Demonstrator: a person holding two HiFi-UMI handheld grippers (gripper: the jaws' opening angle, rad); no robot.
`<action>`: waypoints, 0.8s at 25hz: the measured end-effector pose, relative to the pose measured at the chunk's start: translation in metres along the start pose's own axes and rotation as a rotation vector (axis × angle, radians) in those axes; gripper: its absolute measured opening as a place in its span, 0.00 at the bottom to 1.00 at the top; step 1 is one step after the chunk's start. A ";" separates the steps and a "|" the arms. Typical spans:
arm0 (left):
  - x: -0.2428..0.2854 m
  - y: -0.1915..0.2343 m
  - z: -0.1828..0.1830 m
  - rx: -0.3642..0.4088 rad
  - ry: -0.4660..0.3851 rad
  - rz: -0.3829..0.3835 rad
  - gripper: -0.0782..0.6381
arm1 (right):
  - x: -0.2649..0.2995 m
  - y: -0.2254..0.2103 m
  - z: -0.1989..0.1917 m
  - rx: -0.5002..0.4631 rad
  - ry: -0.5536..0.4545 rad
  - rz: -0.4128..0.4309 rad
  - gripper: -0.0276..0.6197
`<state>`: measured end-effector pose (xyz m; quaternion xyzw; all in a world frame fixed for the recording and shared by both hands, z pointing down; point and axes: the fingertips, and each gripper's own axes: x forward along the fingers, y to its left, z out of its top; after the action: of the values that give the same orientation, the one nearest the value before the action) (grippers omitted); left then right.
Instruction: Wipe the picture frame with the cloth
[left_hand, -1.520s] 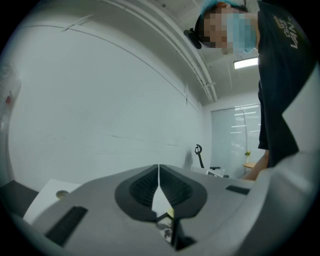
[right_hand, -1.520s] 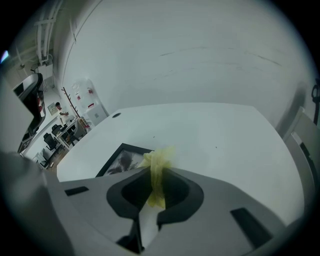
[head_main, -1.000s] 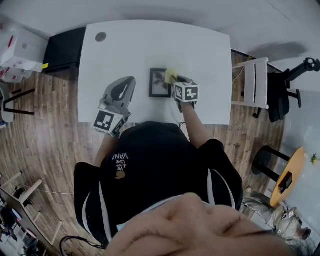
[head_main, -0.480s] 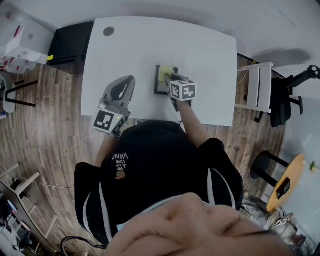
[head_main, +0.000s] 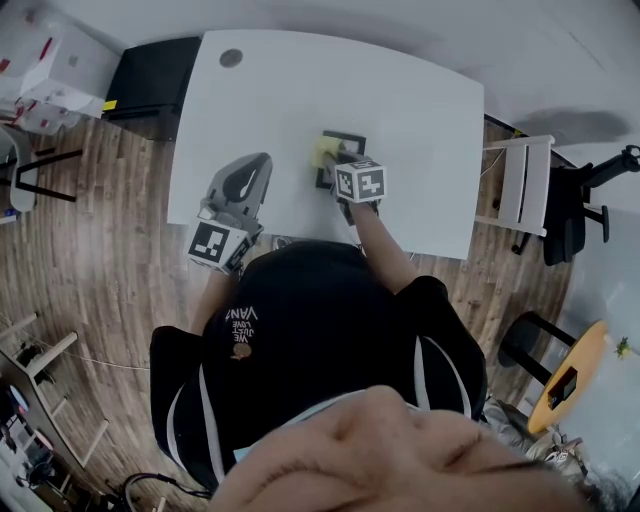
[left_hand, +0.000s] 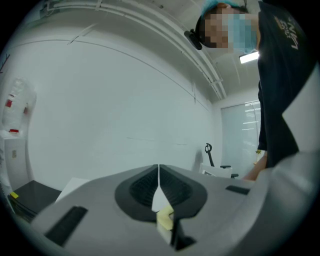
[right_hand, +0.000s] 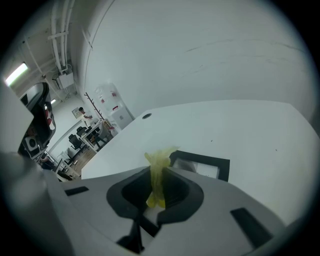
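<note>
Yellow cloth (head_main: 324, 150), bunched into a thin wad, is pinched between the closed jaws of the right gripper (head_main: 337, 166) at the centre of the head view. The wad lies over the left part of the black picture frame (head_main: 352, 139). The frame lies flat on the white table (head_main: 400, 95), just above the gripper's marker cube.

In the right gripper view the cloth (right_hand: 158, 160) sticks out past the jaw tips, with the frame (right_hand: 222, 166) just beyond, to the right.

The left gripper (head_main: 253, 163) sits apart at centre left, over the table's near edge, its jaws pressed together on no task item. A small pale yellow tab shows low behind them; what it is cannot be told.

The step in hand appears to be a wiping pass. Doing it well likely calls for light, even pressure and strokes that cover both border and glass. A firm pinch should ensure that only cloth touches the frame, never the jaws. The unheld frame could slide.
</note>
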<state>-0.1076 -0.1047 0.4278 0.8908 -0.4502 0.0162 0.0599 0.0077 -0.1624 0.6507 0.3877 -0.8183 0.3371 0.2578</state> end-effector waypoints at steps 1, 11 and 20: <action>0.000 0.000 0.001 -0.007 0.001 0.005 0.13 | 0.000 -0.001 -0.002 0.001 0.006 -0.004 0.11; 0.002 -0.001 0.000 -0.016 0.005 -0.007 0.13 | 0.000 -0.011 -0.015 0.016 0.027 -0.024 0.11; 0.010 -0.010 -0.011 0.020 0.005 -0.053 0.13 | -0.021 -0.041 -0.030 0.040 0.034 -0.089 0.11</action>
<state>-0.0932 -0.1058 0.4388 0.9029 -0.4261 0.0213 0.0525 0.0576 -0.1501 0.6702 0.4232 -0.7887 0.3482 0.2787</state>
